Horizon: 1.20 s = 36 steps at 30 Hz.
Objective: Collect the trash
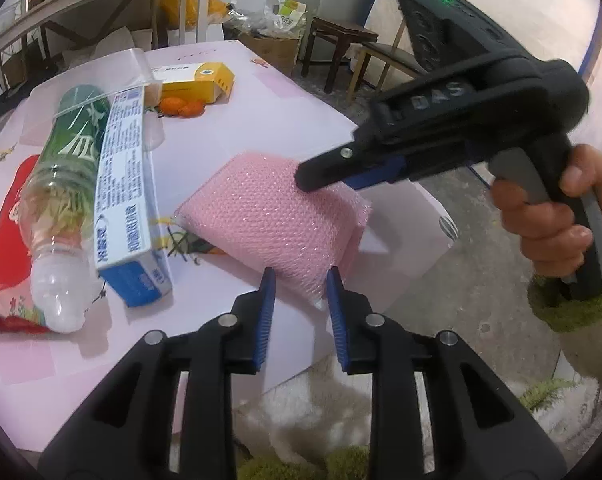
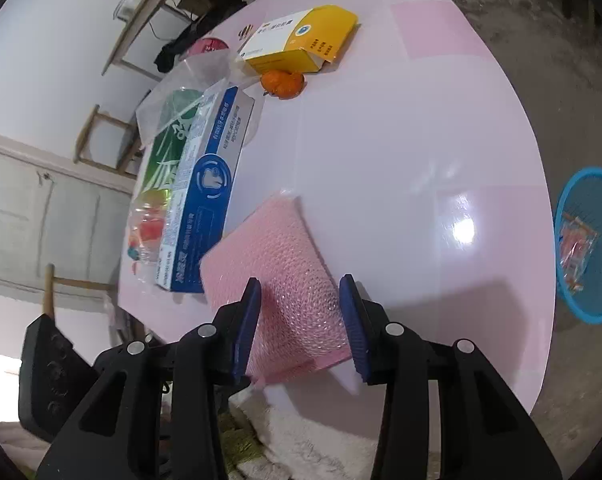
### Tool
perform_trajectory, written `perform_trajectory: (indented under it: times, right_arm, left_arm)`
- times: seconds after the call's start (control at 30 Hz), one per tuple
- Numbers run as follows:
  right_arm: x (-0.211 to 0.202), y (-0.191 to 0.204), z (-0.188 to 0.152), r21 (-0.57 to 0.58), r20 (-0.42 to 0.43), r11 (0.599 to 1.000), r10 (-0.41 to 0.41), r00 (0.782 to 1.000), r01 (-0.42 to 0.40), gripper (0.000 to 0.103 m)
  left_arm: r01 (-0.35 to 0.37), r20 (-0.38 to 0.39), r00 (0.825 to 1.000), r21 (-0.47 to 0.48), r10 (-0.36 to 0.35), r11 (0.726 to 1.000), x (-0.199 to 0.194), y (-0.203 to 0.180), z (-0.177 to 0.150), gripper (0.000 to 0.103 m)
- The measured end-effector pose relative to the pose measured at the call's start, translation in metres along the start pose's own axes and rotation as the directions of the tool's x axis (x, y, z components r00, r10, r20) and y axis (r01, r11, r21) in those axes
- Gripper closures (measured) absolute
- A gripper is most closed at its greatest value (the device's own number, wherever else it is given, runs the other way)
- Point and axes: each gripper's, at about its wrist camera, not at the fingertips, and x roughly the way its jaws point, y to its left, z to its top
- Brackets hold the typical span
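Both grippers sit at the pink pad (image 1: 269, 216) on my table (image 2: 401, 152). Left gripper (image 1: 301, 280) has its jaws apart around the near corner. Right gripper (image 2: 301, 304) straddles the pad, jaws apart, not squeezing. If I lift now, the pad could slip and miss the blue basket (image 2: 593, 248). Farther off, a wrap blurs the bottle (image 1: 67, 184).

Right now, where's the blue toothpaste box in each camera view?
Left wrist: blue toothpaste box at left of centre, lying between the green-label bottle and pink bubble-wrap pouch.
Right wrist: box left of centre, above the pouch.
Shared landmark: yellow carton.
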Motion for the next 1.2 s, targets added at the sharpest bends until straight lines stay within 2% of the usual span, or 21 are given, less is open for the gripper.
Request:
perform_trajectory:
  times: [0.23, 0.33, 0.4, 0.43, 0.47, 0.57, 0.73, 0.93, 1.2]
  right_arm:
    - [-0.02, -0.017, -0.02, 0.064, 0.053, 0.997, 0.03, 0.998, -0.033, 0.063]
    - [-0.034, -0.018, -0.025, 0.061, 0.112, 0.998, -0.008, 0.994, 0.001, 0.063]
    - [-0.039, -0.019, -0.025, 0.057, 0.126, 0.998, -0.012, 0.992, 0.005, 0.059]
    - [-0.04, -0.018, -0.024, 0.053, 0.127, 0.999, -0.018, 0.992, 0.011, 0.05]
    - [-0.039, -0.015, -0.023, 0.039, 0.126, 0.999, -0.034, 0.991, 0.03, 0.043]
    - [-0.033, -0.004, -0.017, -0.003, 0.113, 0.997, -0.073, 0.991, 0.073, 0.031]
    - [-0.009, 0.027, -0.009, -0.097, 0.103, 0.98, -0.164, 0.981, 0.174, 0.022]
    - [0.017, 0.049, -0.007, -0.164, 0.098, 0.946, -0.267, 0.959, 0.281, 0.02]
    - [0.03, 0.065, -0.012, -0.216, 0.122, 0.898, -0.364, 0.924, 0.382, 0.02]
  left_arm:
    - [-0.002, 0.017, 1.0, -0.002, 0.002, 1.0, 0.006, -0.001, 0.01, 0.076]
    - [0.001, 0.015, 1.0, -0.002, -0.001, 1.0, 0.008, 0.0, 0.012, 0.075]
    - [0.009, 0.024, 1.0, 0.001, -0.009, 1.0, 0.004, 0.0, 0.013, 0.071]
    - [0.009, 0.031, 0.999, 0.006, -0.009, 1.0, 0.002, 0.0, 0.013, 0.068]
    - [0.0, 0.042, 0.999, 0.014, -0.001, 1.0, -0.002, -0.001, 0.013, 0.067]
    - [-0.021, 0.065, 0.998, 0.025, 0.019, 0.999, -0.016, 0.0, 0.01, 0.065]
    - [-0.07, 0.096, 0.993, -0.003, 0.07, 0.998, -0.037, 0.012, 0.008, 0.057]
    - [-0.122, 0.12, 0.985, -0.042, 0.126, 0.992, -0.062, 0.031, 0.005, 0.047]
    - [-0.146, 0.172, 0.971, -0.12, 0.165, 0.982, -0.089, 0.065, -0.001, 0.04]
